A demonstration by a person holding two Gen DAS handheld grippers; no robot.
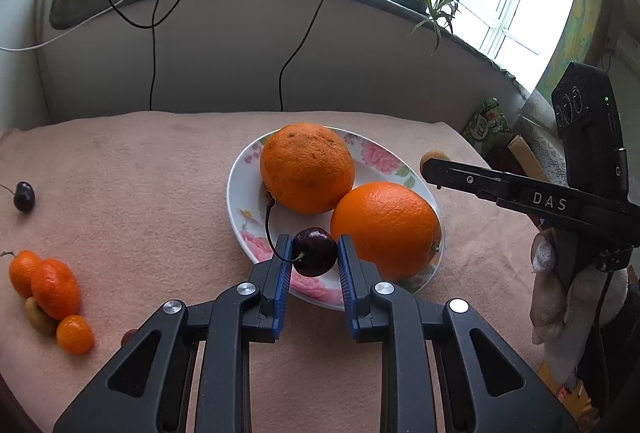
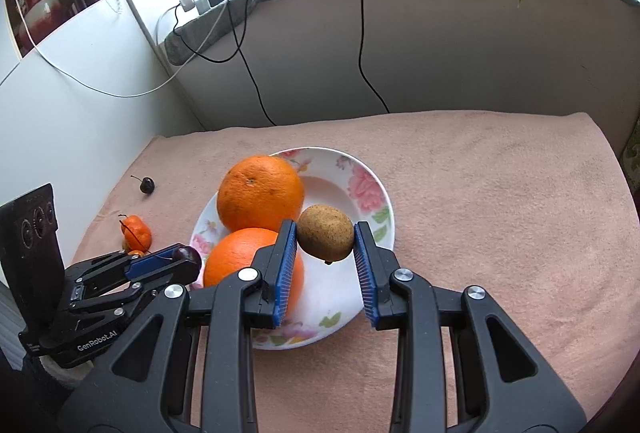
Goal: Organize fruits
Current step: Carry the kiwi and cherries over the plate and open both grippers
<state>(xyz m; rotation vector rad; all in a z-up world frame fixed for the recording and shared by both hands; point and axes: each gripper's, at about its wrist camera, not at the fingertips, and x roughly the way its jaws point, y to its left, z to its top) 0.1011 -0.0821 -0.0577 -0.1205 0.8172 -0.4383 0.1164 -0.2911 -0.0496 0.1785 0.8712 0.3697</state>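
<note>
On the plate (image 2: 372, 193): two oranges (image 2: 260, 191); I carry in a cherry (image 1: 315, 252) clamped by my left gripper (image 1: 312, 259) and a kiwi (image 2: 326, 238) clamped by my right gripper (image 2: 326, 257); outstanding near the cloth's left edge: one cherry (image 1: 24, 196), several kumquats (image 1: 54, 287).

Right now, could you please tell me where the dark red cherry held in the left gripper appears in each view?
Left wrist view: the dark red cherry sits low at centre, clamped between the blue fingers of the left gripper, above the plate's near rim.
Right wrist view: the same cherry is at lower left, left of the nearer orange.
Shared landmark: the white floral plate holding two oranges.
</note>
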